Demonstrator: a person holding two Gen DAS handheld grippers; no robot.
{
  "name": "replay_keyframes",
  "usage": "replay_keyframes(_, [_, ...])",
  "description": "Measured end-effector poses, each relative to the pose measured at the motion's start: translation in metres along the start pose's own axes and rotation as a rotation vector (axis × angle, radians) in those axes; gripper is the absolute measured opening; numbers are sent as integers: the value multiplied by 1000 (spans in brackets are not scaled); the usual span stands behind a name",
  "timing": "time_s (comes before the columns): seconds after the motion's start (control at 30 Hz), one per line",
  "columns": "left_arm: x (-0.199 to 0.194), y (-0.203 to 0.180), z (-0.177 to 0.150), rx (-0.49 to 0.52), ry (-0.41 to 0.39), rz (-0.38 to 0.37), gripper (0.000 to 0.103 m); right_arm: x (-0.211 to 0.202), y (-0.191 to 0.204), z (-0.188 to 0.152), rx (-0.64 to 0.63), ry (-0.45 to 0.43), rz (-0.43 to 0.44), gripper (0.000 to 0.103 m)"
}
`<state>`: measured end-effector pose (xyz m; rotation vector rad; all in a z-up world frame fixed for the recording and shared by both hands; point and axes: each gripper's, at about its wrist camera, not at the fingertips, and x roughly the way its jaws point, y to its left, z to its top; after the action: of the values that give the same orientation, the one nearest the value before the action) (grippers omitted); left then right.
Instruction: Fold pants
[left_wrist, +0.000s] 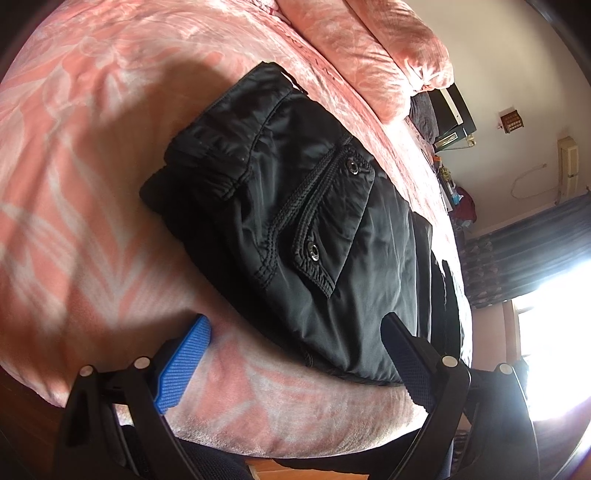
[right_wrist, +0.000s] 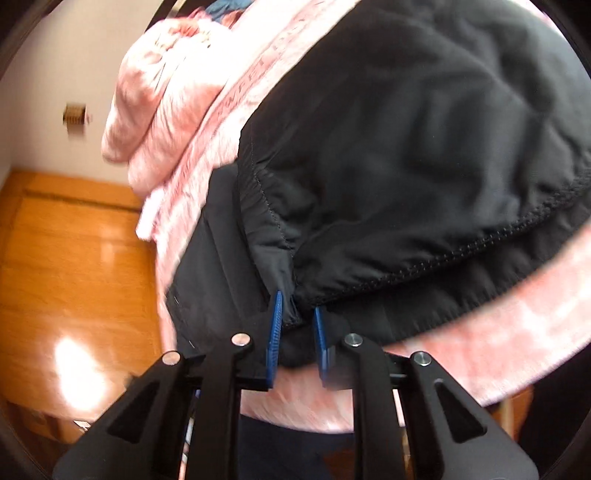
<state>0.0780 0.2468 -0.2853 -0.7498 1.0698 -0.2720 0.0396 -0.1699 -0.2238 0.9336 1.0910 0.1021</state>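
My left claw (left_wrist: 295, 354) hangs released over the near edge of the bed (left_wrist: 92, 155), its two fingers spread wide, the blue ribbed pad (left_wrist: 184, 365) out over the pink leaf-patterned blanket and the other, dark finger against the near edge of the black pants (left_wrist: 295, 206), with nothing pinched between them. The pants lie folded into a thick bundle on that blanket, near the side of the bed, with the flap pocket (left_wrist: 332, 221) and its two metal snaps facing up and a stitched seam curving past it. Beyond the bundle a rolled pink quilt (left_wrist: 369, 48) sits at the far end of the bed, and further off I see a curtain (left_wrist: 535, 251) beside a bright window. My right claw (right_wrist: 297, 321) is down at the low edge of the same pants (right_wrist: 406, 147), and here the two blue pads (right_wrist: 275, 321) stand close together with a small fold of black cloth pinched between them, so I count this claw as clenched on the pants. The cloth rises from the pads in a wide dark sheet with a line of stitching along its hem, and it covers much of the pink blanket (right_wrist: 498, 321) beneath. To the side of that view the wooden floor (right_wrist: 74, 258) shines with a patch of glare, and the pink quilt (right_wrist: 155, 96) is bunched against the pale wall.
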Motion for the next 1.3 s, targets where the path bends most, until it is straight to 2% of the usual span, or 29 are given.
replay_keyframes(0.13, [1, 0, 0, 1, 1, 4, 95, -19, 3, -20, -91, -3, -9, 13])
replay_keyframes(0.2, [1, 0, 0, 5, 3, 4, 96, -10, 6, -22, -154, 43, -35, 15])
replay_keyframes(0.23, [1, 0, 0, 4, 4, 4, 96, 0, 2, -21, -156, 96, -60, 20])
replay_keyframes(0.27, [1, 0, 0, 3, 4, 2, 96, 7, -3, -18, -154, 158, -82, 33])
replay_keyframes(0.33, [-1, 0, -1, 4, 5, -5, 96, 9, -1, -14, -207, 280, -162, 40])
replay_keyframes(0.4, [-4, 2, -2, -3, -5, -11, 96, -9, 33, 2, -368, 336, -138, 40])
replay_keyframes(0.43, [-5, 3, -2, -11, -11, -15, 96, -19, 60, 18, -516, 370, -132, 42])
replay_keyframes(0.47, [-6, 4, -2, -19, -13, -21, 96, -25, 80, 33, -632, 407, -134, 59])
replay_keyframes(0.5, [-5, 5, -2, -23, -11, -24, 96, -25, 100, 52, -727, 477, -135, 73])
replay_keyframes(0.53, [-4, 5, -2, -24, -8, -25, 96, -19, 119, 70, -819, 563, -122, 93])
replay_keyframes(0.6, [-3, 4, -2, -18, -2, -16, 96, -1, 145, 99, -997, 701, -165, 95])
replay_keyframes(0.67, [-3, 3, -1, -14, 2, 1, 96, 30, 150, 122, -911, 917, -162, 95])
replay_keyframes(0.7, [-3, 3, 0, -17, -3, 16, 96, 39, 151, 119, -876, 990, -164, 95])
replay_keyframes(0.73, [-3, 2, 0, -21, -7, 25, 96, 43, 156, 109, -894, 1046, -143, 95])
replay_keyframes(0.8, [-1, 1, 2, -33, -14, 46, 96, 34, 162, 77, -973, 1184, -21, 93])
replay_keyframes(0.83, [2, 0, 4, -32, -9, 59, 96, 27, 163, 69, -1025, 1224, -9, 89])
replay_keyframes(0.87, [4, -3, 5, -21, -4, 73, 96, 18, 164, 75, -1080, 1198, -5, 82])
replay_keyframes(0.9, [4, -5, 6, -9, -2, 83, 96, 13, 162, 94, -1110, 1129, -33, 82])
replay_keyframes(0.93, [2, -8, 5, 6, -10, 104, 96, 10, 159, 121, -1136, 1028, -96, 87])
replay_keyframes(0.97, [-7, -16, 2, 23, -55, 148, 96, 9, 153, 159, -1140, 906, -171, 91])
replay_keyframes(1.0, [-13, -25, -2, 28, -81, 143, 96, 12, 145, 190, -1134, 816, -246, 91])
replay_keyframes(1.03, [-16, -38, -8, 35, -79, 115, 96, 20, 136, 221, -1111, 764, -308, 92])
replay_keyframes(1.1, [-9, -77, -27, 85, -20, 59, 96, 41, 121, 261, -1007, 747, -282, 92])
replay_keyframes(1.13, [0, -97, -39, 114, 23, 30, 96, 54, 114, 275, -942, 756, -238, 92])
replay_keyframes(1.2, [31, -134, -71, 160, 158, -35, 96, 81, 101, 289, -884, 771, -202, 91])
replay_keyframes(1.27, [73, -165, -102, 232, 300, -36, 96, 108, 90, 290, -878, 828, -221, 91])
replay_keyframes(1.3, [88, -176, -112, 280, 329, 7, 96, 116, 85, 287, -860, 881, -207, 90])
